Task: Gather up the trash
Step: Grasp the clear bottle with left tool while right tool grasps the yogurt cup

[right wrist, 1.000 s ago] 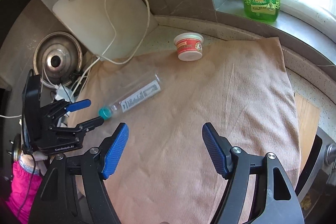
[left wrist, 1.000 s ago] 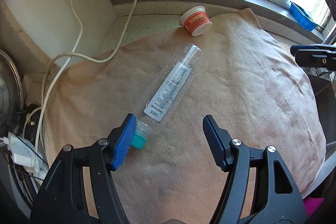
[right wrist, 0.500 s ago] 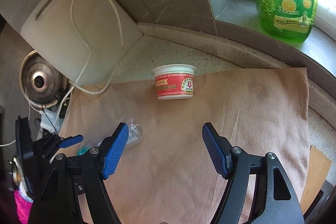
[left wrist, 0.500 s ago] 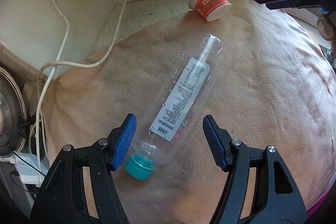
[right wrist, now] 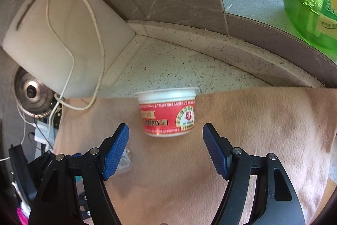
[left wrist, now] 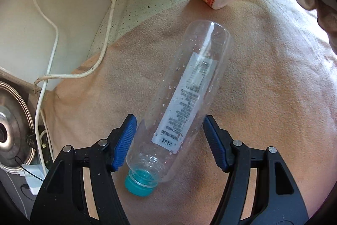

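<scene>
Both grippers have closed in on their targets since the earlier frames. The tan cloth [left wrist: 263,88] covers the speckled counter [right wrist: 168,64]. On it lies a clear plastic bottle [left wrist: 189,88], teal cap toward the camera; the left gripper [left wrist: 169,141] straddles its lower body, jaws spread, pads not visibly pressing. The red-and-white cup [right wrist: 167,112] stands at the cloth's far edge, just ahead of the right gripper [right wrist: 166,149], whose jaws are likewise spread and empty.

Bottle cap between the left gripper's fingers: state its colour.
The bottle cap is teal, clearest in the left wrist view.
</scene>
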### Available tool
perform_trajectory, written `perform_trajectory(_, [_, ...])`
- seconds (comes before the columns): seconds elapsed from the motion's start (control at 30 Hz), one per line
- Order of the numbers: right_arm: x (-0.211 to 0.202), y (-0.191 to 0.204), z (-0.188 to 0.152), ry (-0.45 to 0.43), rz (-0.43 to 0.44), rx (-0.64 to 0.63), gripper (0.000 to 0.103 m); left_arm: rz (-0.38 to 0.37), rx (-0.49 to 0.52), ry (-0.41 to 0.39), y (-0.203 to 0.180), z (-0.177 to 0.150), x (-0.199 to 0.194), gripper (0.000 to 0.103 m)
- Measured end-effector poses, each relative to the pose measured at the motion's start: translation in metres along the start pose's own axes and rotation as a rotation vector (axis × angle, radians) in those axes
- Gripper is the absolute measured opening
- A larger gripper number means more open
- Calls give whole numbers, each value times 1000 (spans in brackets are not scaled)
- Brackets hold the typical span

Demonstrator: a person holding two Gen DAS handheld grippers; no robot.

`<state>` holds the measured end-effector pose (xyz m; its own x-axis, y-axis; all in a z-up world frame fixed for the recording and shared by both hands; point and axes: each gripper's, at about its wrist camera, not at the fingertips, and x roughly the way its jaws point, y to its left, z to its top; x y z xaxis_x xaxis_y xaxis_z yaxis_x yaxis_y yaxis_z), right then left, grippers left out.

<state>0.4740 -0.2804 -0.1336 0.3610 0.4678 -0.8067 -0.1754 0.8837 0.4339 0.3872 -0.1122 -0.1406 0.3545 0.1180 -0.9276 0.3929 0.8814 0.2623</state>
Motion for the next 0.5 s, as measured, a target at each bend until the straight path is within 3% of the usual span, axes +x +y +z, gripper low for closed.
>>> perform_trajectory(0.17, [14,-8,8,5,-14,19,72,65,14,17,-2,5,14,69])
perform_trajectory(0.5, [24,-14,11,-12,21,35,70,-5,-77,-22,8,-6,11,63])
